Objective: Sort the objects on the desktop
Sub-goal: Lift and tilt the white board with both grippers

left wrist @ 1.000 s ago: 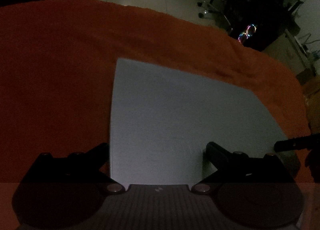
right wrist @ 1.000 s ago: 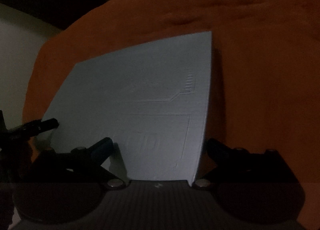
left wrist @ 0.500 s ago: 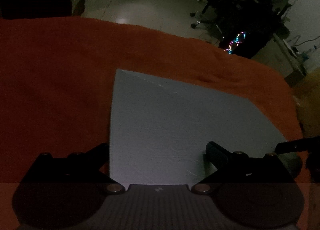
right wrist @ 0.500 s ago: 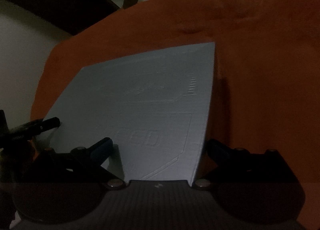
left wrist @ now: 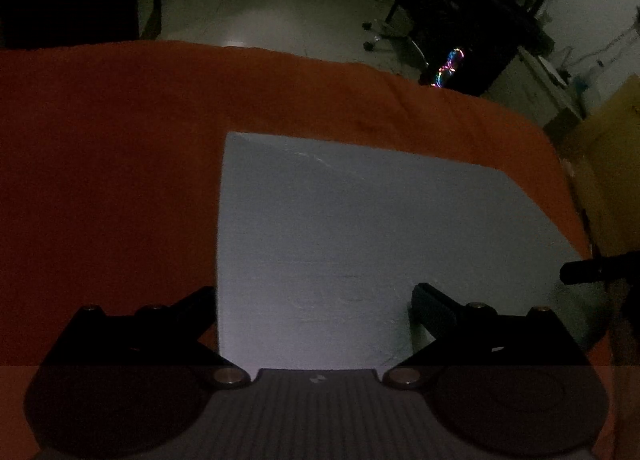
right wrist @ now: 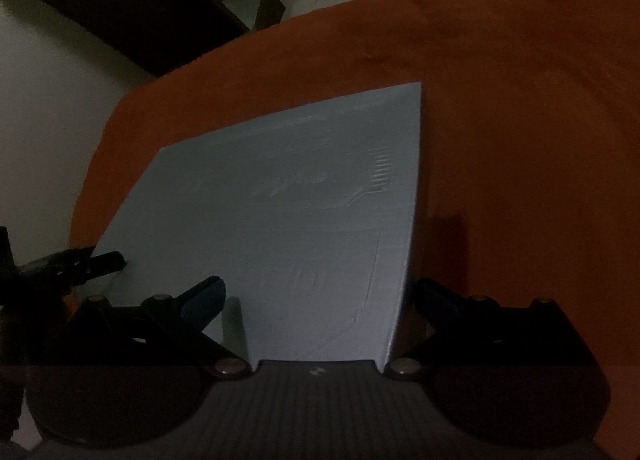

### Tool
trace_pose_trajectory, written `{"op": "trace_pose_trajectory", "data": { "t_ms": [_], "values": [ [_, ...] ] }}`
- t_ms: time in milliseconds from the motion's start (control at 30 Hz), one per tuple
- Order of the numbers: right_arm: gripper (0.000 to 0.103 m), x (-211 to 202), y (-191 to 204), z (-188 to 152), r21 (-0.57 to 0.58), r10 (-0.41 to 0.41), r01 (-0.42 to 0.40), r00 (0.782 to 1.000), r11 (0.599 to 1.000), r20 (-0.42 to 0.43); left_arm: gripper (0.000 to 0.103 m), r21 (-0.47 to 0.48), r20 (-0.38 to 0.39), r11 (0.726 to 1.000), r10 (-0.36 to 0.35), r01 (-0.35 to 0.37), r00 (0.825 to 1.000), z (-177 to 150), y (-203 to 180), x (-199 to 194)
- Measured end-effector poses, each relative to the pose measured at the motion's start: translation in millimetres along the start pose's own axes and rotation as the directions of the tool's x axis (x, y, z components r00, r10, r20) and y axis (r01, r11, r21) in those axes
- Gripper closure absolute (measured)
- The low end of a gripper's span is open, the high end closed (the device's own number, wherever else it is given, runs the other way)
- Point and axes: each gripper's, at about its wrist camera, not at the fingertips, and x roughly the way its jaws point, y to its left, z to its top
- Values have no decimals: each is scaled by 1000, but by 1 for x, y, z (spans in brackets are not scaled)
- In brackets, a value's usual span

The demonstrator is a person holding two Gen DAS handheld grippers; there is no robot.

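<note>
A: Where is the pale blue flat box [left wrist: 360, 252]?

B: Flat on the orange cloth [left wrist: 112, 180] over the table, near the table's right end in the left wrist view.

A: And the left hand-held gripper [left wrist: 314, 300]?

B: Spread wide, straddling the box's left edge: one finger over cloth, one over the box.

A: The right hand-held gripper [right wrist: 318, 294]?

B: Also wide apart, straddling the right edge [right wrist: 412, 220]; holding nothing.

A: Open room?

B: Bare cloth stretches left of the box and beyond its far edge; the floor [left wrist: 288, 16] lies past the table's rim.

orange-clothed table [left wrist: 120, 180], pale blue board [left wrist: 360, 240] on top
</note>
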Motion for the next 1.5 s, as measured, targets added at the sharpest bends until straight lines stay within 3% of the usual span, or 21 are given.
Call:
{"op": "trace_pose_trajectory", "data": {
  "t_ms": [200,333,500,567,767,967,1067,1233,1367,1500],
  "values": [
    [0,3,0,-43,-52,-17,19,999,998,45,1,9,0,999,44,-44,999,-50,-22,-14],
    [0,29,-22,-66,51,-27,27,1000,998,-5,1,65,-16,994,91,-90,996,-79,-40,-10],
    [0,52,-26,-81,50,-37,39,998,998,-52,0,-38,-78,996,76,-79,994,-107,-25,-1],
    [0,57,-23,-84,32,-43,45,997,998,-57,0,-37,-56,997,59,-62,997,-115,-20,-5],
    [0,78,-2,-73,-24,-94,92,993,995,-66,2,-23,-86,999,26,-28,996,-124,-14,-15],
    [0,89,-2,-65,1,-120,121,990,993,-78,4,-73,-5,997,-13,13,1000,-107,5,-38],
    [0,93,-11,-62,25,-108,110,991,994,-83,1,-64,46,998,25,-22,999,-98,17,-44],
    [0,101,-19,-56,63,-79,84,993,994,-85,1,-127,-41,992,-9,4,999,-105,34,-21],
    [0,102,-14,-50,52,-80,85,993,995,-84,1,-125,-83,990,-83,72,993,-115,18,-16],
    [0,96,-13,-41,39,-74,76,996,996,-50,1,-38,-26,998,-45,44,999,-115,-3,-36]
  ]
}}
